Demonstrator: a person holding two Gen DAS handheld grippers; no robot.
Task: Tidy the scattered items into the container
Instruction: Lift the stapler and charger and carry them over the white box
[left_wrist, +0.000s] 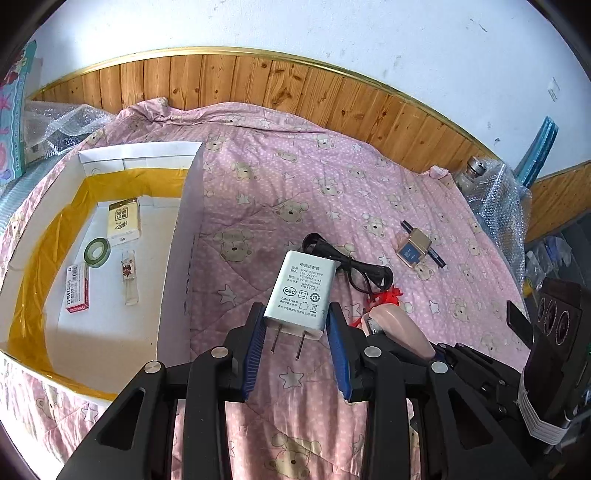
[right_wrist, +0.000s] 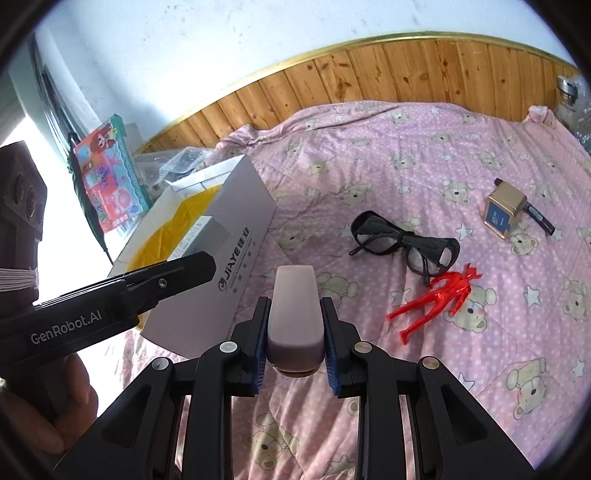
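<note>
A large white cardboard box with yellow lining (left_wrist: 184, 206) sits at the left edge of the pink bear-print quilt (left_wrist: 295, 177). The right gripper (right_wrist: 293, 332) is clamped on a smooth, rigid pink stapler-like case (right_wrist: 293, 314), gripped mid-body since it looks slippery; the left gripper (left_wrist: 295, 325) pinches a light, hard white plug adapter (left_wrist: 303, 291) by its flat sides

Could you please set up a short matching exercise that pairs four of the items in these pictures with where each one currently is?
Items:
1. white power adapter
2. pink stapler
3. green tape roll
4. red toy figure

Places:
A. lying inside the white box
B. held in the right claw
C. lying on the pink quilt beside the black glasses
D. held in the left claw

Pairs: 1-D, 2-B, 3-A, 4-C
</note>
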